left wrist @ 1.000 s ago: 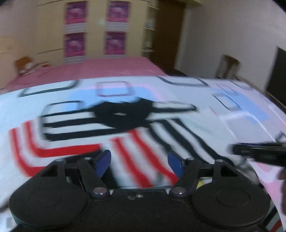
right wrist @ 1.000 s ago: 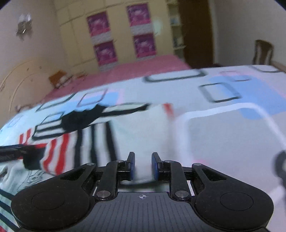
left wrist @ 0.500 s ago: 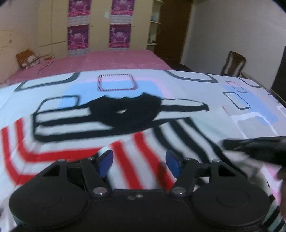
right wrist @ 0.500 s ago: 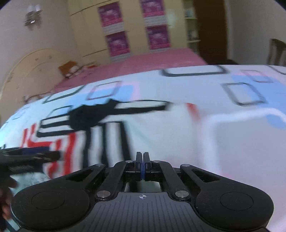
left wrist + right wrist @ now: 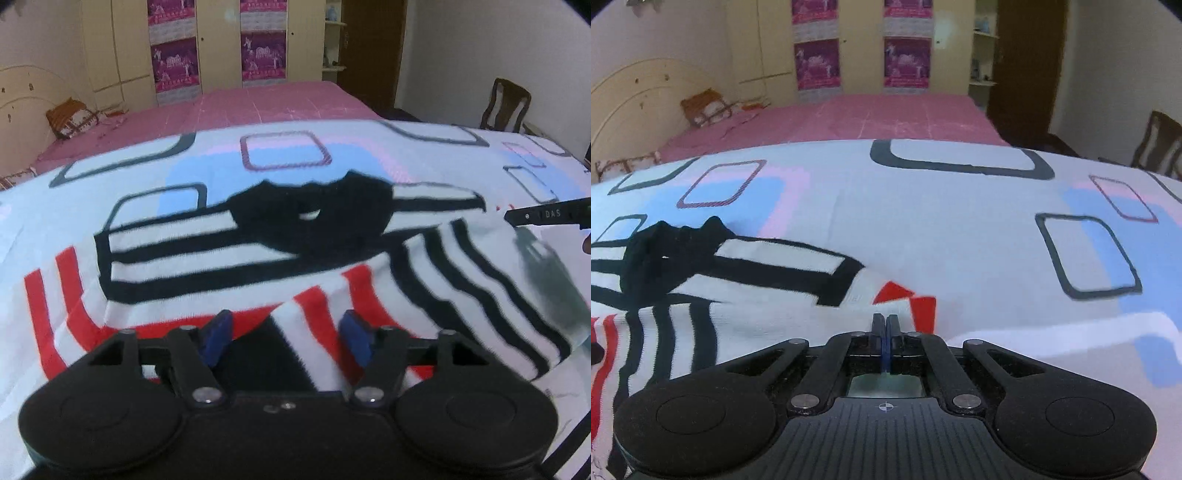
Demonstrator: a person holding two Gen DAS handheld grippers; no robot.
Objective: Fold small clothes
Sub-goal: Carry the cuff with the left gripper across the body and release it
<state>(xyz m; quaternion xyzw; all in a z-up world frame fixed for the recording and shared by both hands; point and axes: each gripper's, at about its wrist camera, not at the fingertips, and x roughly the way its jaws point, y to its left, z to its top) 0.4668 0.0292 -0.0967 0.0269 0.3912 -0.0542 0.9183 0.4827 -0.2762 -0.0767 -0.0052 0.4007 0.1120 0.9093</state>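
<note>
Left gripper (image 5: 286, 339): jaws spread about halfway and just been closing, blue pads either side of a raised fold of the striped garment (image 5: 258, 266), cloth between them but not clearly pressed. Right gripper (image 5: 884, 326): jaws pressed fully together, tips low over the garment's near right edge beside its red patches; cannot tell whether any cloth is caught in them. Seen from the left wrist as a dark bar at the far right, reaching the garment's right-hand sleeve. Garment spread flat on the patterned bedsheet (image 5: 960, 229), white with black stripes across the chest and right sleeve, red stripes curving along the left side and near hem, black collar (image 5: 314, 218) toward the far side with a small gap showing at its middle. Right part of the garment lifted and folded over toward the centre, blurred in the left wrist view. Sheet white with pale blue and pink blocks and dark rounded squares. Beyond it, a pink bed (image 5: 849, 118) with a cushion (image 5: 705, 107) at its far left, a curved headboard on the left wall, cream wardrobes with purple posters (image 5: 816, 62) on the far wall, a dark door and a wooden chair (image 5: 506, 105) on the right.
</note>
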